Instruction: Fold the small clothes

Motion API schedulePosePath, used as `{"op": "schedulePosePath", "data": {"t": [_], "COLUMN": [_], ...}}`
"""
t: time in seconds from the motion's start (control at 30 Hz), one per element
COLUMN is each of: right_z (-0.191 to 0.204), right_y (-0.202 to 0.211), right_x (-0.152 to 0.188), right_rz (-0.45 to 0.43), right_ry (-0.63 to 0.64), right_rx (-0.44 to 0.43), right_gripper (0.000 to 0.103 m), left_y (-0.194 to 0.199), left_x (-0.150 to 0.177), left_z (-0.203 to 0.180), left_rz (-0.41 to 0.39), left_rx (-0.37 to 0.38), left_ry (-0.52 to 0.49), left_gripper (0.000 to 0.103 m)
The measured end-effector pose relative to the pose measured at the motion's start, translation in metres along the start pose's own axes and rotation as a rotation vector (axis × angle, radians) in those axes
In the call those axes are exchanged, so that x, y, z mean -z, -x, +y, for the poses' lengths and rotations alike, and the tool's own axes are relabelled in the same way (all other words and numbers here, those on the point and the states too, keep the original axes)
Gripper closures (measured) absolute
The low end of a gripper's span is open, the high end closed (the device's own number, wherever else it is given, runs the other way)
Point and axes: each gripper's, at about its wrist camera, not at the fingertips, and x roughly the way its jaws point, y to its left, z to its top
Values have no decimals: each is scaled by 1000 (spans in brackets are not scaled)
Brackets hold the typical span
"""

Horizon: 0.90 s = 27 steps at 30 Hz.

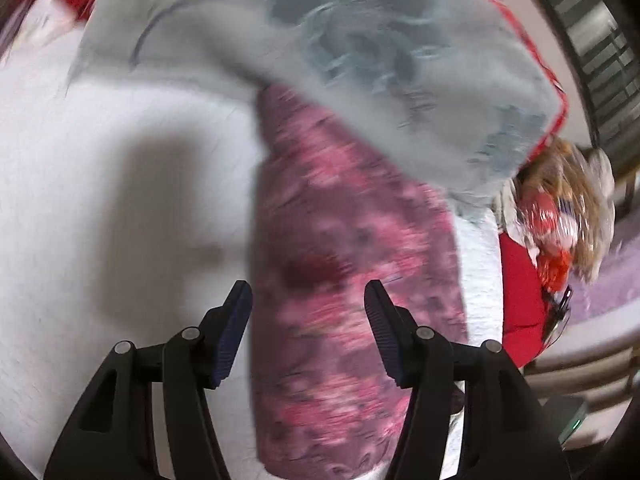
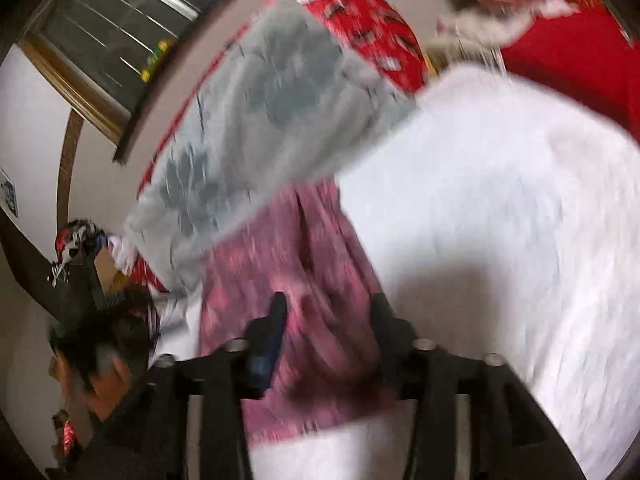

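Both views motion-blurred; right wrist worse, patterns smeared into streaks. Even indoor light, moderately bright. Soft grey shadow on white sheet [image 1: 100, 184], left-centre in left view, lower centre in right. Fisheye bends edges; corners vignetted black.

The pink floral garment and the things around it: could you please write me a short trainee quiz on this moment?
1. True or false: the left gripper has its jaws clamped on the pink floral garment.
2. What lies over the far end of that garment? A) a grey printed cloth B) a blue towel C) a wooden board
3. Fill in: the clothes lie on a ____ sheet.

Key:
1. False. The jaws stand apart with a clear gap; the garment lies beyond them.
2. A, the grey printed cloth, also seen from the right wrist, where the right gripper is open too.
3. White: the white sheet.
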Motion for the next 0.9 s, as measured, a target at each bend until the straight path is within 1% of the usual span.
{"op": "schedulePosePath", "data": {"t": [0.03, 0.07, 0.13, 0.17, 0.2, 0.23, 0.27, 0.3, 0.33, 0.37, 0.4, 0.43, 0.47, 0.5, 0.53, 0.57, 0.63, 0.67, 0.7, 0.73, 0.77, 0.8, 0.83, 0.87, 0.9], "right_z": [6, 15, 28, 33, 38, 42, 45, 45, 46, 50, 54, 56, 58, 55, 47, 36, 12, 6, 6, 9, 11, 12, 13, 12, 9], "right_y": [-8, -21, -50, -68, -88, -106, -125, -139, -153, -160, -157, -149, -136, -125, -121, -125, -147, -151, -144, -138, -129, -119, -107, -95, -86], "right_x": [-11, -24, -39, -45, -48, -49, -49, -48, -47, -49, -52, -56, -60, -63, -66, -66, -59, -54, -52, -53, -54, -53, -50, -46, -41], "right_rz": [10, 29, 77, 115, 161, 192, 224, 256, 292, 301, 273, 227, 158, 104, 83, 101, 203, 232, 211, 195, 183, 181, 182, 173, 174], "right_ry": [14, 31, 56, 67, 76, 81, 87, 89, 93, 110, 131, 141, 149, 143, 117, 87, 58, 54, 54, 56, 57, 61, 68, 81, 95], "right_rx": [-14, -38, -56, -64, -68, -52, -35, -22, -3, 20, 4, -20, -42, -50, -49, -19, 96, 110, 97, 88, 74, 42, 9, -15, -26], "right_gripper": [53, 52, 50, 48, 48, 48, 48, 50, 69, 90, 92, 94, 99, 98, 98, 98, 98, 98, 96, 90, 89, 88, 78, 62, 55], "left_y": [-7, -17, -23, -25, -27, -28, -25, -24, -24, -21, -17, -13, -15, -19, -22, -30, -39, -38, -34, -30, -23, -17, -10, -8, -7], "left_x": [2, 6, 8, 9, 8, 8, 4, 4, 1, 0, -1, -1, -3, -3, -2, -1, 2, 4, 7, 10, 16, 21, 29, 38, 44], "left_z": [10, 10, 14, 14, 10, 6, 9, 9, 6, 3, 2, 3, 2, 0, 0, 0, -2, -4, -5, -6, -6, -4, 0, 4, 8], "left_rz": [26, 45, 62, 63, 63, 61, 60, 58, 50, 30, 11, -16, -37, -51, -56, -32, 5, 1, -8, -11, -9, -11, -20, -32, -40], "left_rx": [22, 41, 68, 75, 81, 88, 89, 89, 89, 84, 77, 61, 38, 8, -14, -17, -17, -20, -27, -37, -43, -37, -27, -17, -13], "left_ry": [37, 58, 74, 71, 63, 54, 47, 42, 33, 20, 9, -7, -20, -29, -36, -36, -28, -40, -62, -82, -105, -109, -100, -88, -73], "left_gripper": [46, 46, 46, 46, 46, 46, 46, 46, 46, 46, 46, 46, 46, 46, 46, 45, 45, 45, 45, 46, 46, 46, 45, 43, 41]}}
